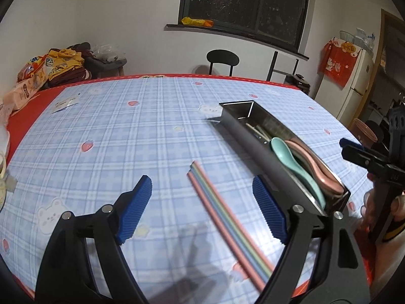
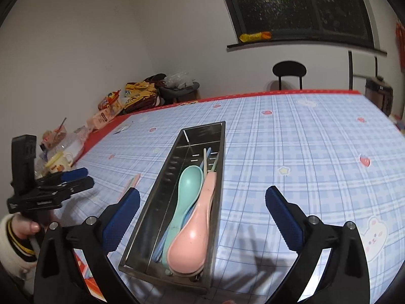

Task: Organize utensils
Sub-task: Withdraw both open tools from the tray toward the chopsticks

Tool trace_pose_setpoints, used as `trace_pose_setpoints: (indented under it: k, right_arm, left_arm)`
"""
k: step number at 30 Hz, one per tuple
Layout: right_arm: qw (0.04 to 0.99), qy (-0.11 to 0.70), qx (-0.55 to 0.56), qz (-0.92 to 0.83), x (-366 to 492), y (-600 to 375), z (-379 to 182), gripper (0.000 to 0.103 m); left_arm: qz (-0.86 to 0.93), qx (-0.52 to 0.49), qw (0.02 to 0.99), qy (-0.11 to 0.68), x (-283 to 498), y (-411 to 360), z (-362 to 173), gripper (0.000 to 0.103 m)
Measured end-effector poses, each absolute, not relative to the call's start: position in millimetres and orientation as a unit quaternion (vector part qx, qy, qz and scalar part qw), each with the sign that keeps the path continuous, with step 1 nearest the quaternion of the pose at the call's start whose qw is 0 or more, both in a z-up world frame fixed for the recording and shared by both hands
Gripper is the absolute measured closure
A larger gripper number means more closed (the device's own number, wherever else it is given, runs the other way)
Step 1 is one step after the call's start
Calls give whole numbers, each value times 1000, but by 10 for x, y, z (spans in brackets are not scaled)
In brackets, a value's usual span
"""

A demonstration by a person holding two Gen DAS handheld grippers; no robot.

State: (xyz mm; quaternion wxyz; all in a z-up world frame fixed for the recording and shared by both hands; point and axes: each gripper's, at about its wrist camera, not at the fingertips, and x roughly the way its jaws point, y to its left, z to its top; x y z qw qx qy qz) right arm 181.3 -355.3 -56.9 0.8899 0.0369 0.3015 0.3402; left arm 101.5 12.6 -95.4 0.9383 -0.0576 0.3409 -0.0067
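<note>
Between our left hand-held gripper's [image 1: 202, 207] wide-spread fingers, the chopsticks [image 1: 227, 224] lie lengthwise on the worktop [image 1: 126, 131]; our right hand-held gripper [image 2: 202, 217] gapes empty.

Both views are evenly lit by indoor light from above, the window [image 1: 244, 5] black with speckled reflections, and soft shadows fall on the bench [image 1: 114, 131] just ahead of each camera. Fisheye distortion bows the bench edge and window sill, with dark vignetted corners. The left wrist view shows motion blur on the chopsticks [image 1: 227, 225] and the metal tray [image 1: 253, 136]; the right wrist view is sharper.
</note>
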Motion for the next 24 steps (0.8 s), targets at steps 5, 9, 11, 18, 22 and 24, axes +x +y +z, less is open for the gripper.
trace_pose_setpoints:
  k: [5, 9, 11, 18, 22, 24]
  right_arm:
    - [913, 287, -8, 291, 1663, -3323, -535, 6]
    - [922, 269, -22, 277, 1465, -3174, -479, 6]
    - [922, 265, -11, 283, 1385, -3139, -433, 6]
    - [924, 264, 12, 277, 1285, -2979, -340, 6]
    - [918, 271, 5, 289, 1270, -2898, -385, 6]
    - [918, 271, 3, 290, 1260, -2887, -399, 6]
  left_arm:
    - [-7, -49, 934, 353, 888, 147, -996, 19]
    - [-9, -18, 925, 379, 864, 72, -1093, 16]
    - [-11, -3, 919, 395, 873, 21, -1158, 16]
    - [-2, 19, 901, 434, 890, -44, -1327, 12]
    - [7, 14, 889, 457, 966, -30, -1398, 11]
    - [17, 16, 885, 466, 1003, -18, -1435, 11]
